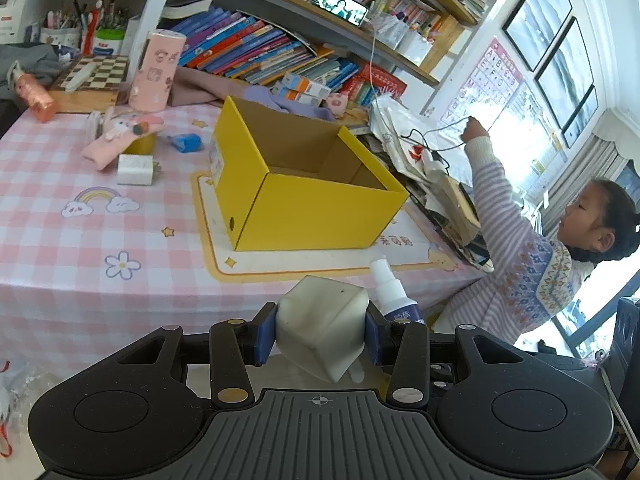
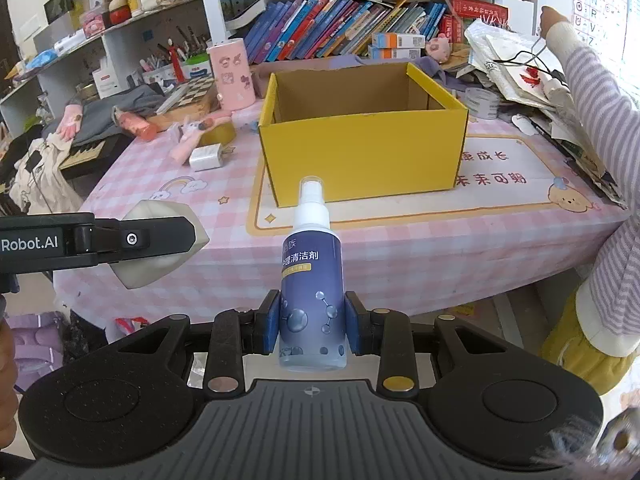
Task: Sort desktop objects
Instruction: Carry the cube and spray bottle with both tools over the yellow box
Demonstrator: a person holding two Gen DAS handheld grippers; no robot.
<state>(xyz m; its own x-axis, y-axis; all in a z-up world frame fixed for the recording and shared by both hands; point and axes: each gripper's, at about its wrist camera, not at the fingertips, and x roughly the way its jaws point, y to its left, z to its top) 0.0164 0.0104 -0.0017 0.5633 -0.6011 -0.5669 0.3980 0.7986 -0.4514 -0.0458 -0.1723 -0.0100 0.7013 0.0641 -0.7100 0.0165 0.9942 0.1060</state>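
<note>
Pink checked tablecloth under cluttered bookshelves. Nearest, right gripper clamped on spray bottle, long axis upright, nozzle pointing toward yellow box straight ahead. Alongside to the left, left gripper closed on off-white block, held tilted short of the table edge. Farther on, open box mouth facing up, apparently empty; bottle seemingly the nearer load. Beyond, pink tin, plug; at right, a person's sleeve.
</note>
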